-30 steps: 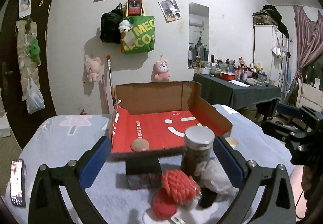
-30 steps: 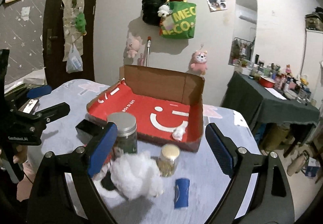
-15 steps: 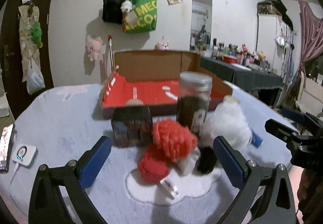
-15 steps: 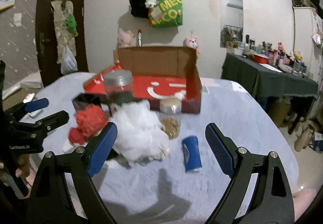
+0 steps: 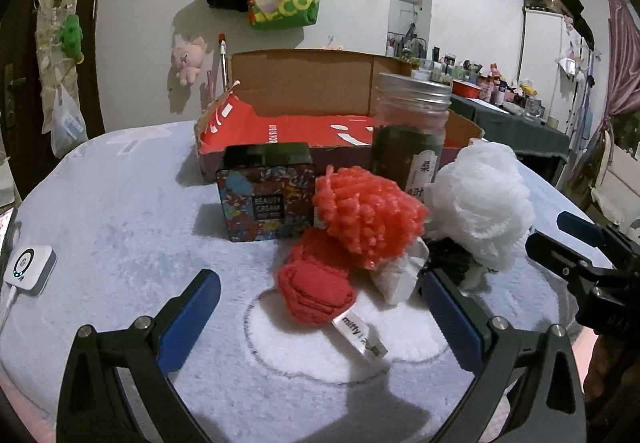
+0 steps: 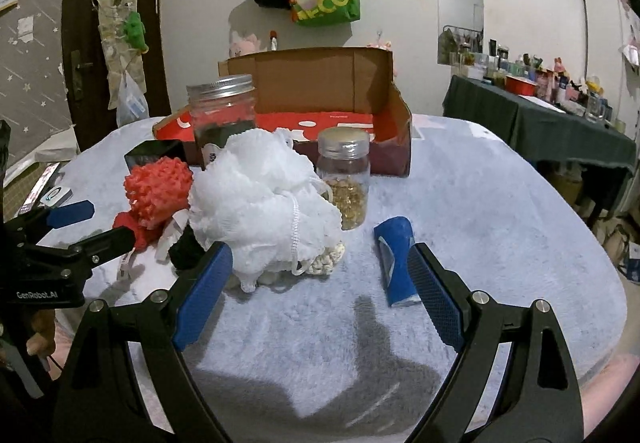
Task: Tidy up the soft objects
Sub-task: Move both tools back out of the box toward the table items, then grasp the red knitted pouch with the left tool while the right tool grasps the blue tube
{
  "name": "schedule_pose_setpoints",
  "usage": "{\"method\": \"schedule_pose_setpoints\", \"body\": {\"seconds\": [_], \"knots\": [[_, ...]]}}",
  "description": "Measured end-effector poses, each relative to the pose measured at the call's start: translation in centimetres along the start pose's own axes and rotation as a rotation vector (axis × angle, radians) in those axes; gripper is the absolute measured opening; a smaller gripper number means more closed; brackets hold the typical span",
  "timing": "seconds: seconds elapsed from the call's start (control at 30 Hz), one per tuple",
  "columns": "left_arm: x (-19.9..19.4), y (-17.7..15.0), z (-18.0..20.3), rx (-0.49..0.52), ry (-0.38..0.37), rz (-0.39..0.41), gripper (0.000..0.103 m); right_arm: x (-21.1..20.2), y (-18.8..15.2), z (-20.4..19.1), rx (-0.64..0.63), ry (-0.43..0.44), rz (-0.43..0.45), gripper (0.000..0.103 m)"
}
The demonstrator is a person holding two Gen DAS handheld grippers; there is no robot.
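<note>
Soft pile: red knitted toy [image 5: 316, 293], coral pompom [image 5: 368, 217] and white mesh puff [image 6: 264, 203] lie clustered on the blue blanket [image 6: 480, 203], in front of the open cardboard box [image 5: 304, 83].
Approach: take one soft item at a time, avoiding the big jar [image 6: 222, 115].
Left gripper [image 5: 320, 319]: jaws wide, empty, tilted down toward the red toy.
Right gripper [image 6: 322, 291]: jaws wide, empty, angled down beside the puff.

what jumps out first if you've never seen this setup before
A heap of soft things in the middle of the pale fleece-covered table draws the eye: a white mesh bath pouf beside a coral-red knitted plush. Behind them lies an open cardboard box with a red inside, with a steel-lidded glass jar in front of it. Each open hand-held gripper frames the heap, left and right.
</note>
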State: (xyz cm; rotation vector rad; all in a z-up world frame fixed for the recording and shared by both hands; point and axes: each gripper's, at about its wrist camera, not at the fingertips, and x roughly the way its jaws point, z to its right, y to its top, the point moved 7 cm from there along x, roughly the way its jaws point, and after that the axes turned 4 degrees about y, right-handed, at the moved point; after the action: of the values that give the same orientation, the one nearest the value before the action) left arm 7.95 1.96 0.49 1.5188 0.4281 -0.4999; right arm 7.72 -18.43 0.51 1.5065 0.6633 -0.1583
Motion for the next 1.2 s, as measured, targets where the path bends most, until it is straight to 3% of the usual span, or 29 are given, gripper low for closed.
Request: {"method": "schedule_pose_setpoints", "body": {"seconds": [0.2,0.63,0.83,0.93,1.07,1.1,1.13,1.17,1.2], "knots": [[0.7,0.0,-0.2,0.026,0.007,-0.015,0.103,0.8,-0.1,-0.2,0.008,0.013,-0.014,0.09],[2.7,-0.4,-1.5,0.046,0.0,-0.083,0.091,1.5,-0.6,2.2,0.029,0.028,-0.05,0.09],[3.2,-0.5,-1.5,0.058,-0.005,-0.098,0.088,0.7,-0.9,3.6,0.068,0.099,-0.05,0.09],[3.6,-0.5,-1.5,0.065,-0.005,-0.111,0.082,0.8,-1.0,4.9,0.068,0.043,-0.059,0.09],[4.4,-0.5,-1.5,0.067,-0.017,-0.132,0.077,2.1,-1.3,5.9,0.085,0.032,-0.083,0.089],[4.5,-0.6,-1.3,0.072,-0.024,-0.133,0.075,2.5,-1.4,6.1,0.081,0.026,-0.091,0.088],[4.5,-0.6,-1.2,0.078,-0.031,-0.132,0.068,2.8,-1.4,6.1,0.074,0.02,-0.097,0.081],[4.5,-0.6,-1.0,0.085,-0.044,-0.131,0.06,3.2,-1.6,6.0,0.066,0.017,-0.103,0.065],[4.5,-0.6,-0.8,0.09,-0.056,-0.13,0.055,3.6,-1.7,5.9,0.059,0.017,-0.116,0.057]]}}
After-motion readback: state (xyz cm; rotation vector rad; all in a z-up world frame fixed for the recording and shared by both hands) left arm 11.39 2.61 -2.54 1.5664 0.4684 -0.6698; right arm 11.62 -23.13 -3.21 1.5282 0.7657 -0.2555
